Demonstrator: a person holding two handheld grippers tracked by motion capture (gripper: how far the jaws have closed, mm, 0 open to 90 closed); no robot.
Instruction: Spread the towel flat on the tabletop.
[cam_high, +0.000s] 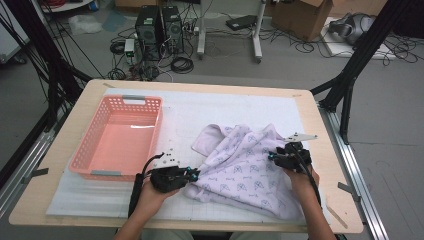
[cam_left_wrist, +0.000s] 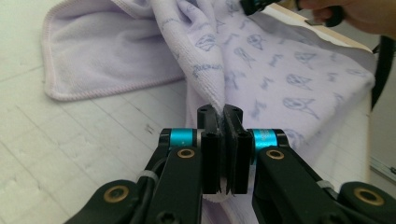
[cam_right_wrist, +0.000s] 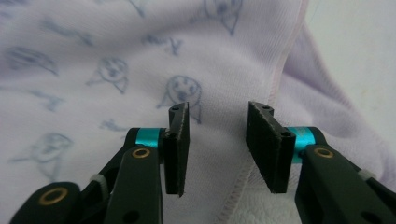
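Table edge nears towel (basket apart).

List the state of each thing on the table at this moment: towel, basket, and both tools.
Towel: crumpled, unfolded, lying on the white mat, one edge pinched.
Basket: upright, empty, apart from the towel.
Left tool: shut on a fold of the towel.
Right tool: open, jaws apart over the towel's stitched hem, not pressing on it.
White mat: flat on the table.
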